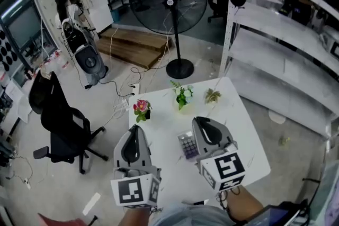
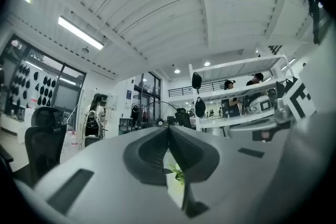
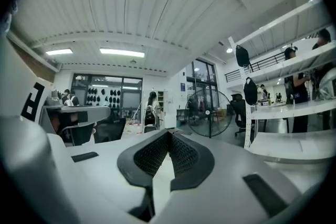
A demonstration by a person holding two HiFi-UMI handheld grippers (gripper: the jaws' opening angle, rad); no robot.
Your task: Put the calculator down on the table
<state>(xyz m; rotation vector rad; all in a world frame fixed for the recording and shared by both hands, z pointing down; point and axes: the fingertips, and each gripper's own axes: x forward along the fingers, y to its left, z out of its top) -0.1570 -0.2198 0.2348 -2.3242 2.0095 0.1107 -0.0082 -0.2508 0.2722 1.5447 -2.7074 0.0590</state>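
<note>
A grey calculator [image 1: 187,144] with pale keys lies flat on the white table [image 1: 249,140], just left of my right gripper [image 1: 204,123]. That gripper is raised above the table, points level, and its jaws are shut with nothing between them [image 3: 168,136]. My left gripper [image 1: 133,137] hangs over the table's left front edge, jaws also shut and empty [image 2: 168,131]. Both gripper views look out across the room rather than down at the table.
On the table's far side stand a pink flower pot [image 1: 141,109], a green plant [image 1: 183,95] and a small dried plant [image 1: 212,95]. A black office chair [image 1: 61,124] stands left, a floor fan [image 1: 169,5] behind, white shelving [image 1: 286,45] at right.
</note>
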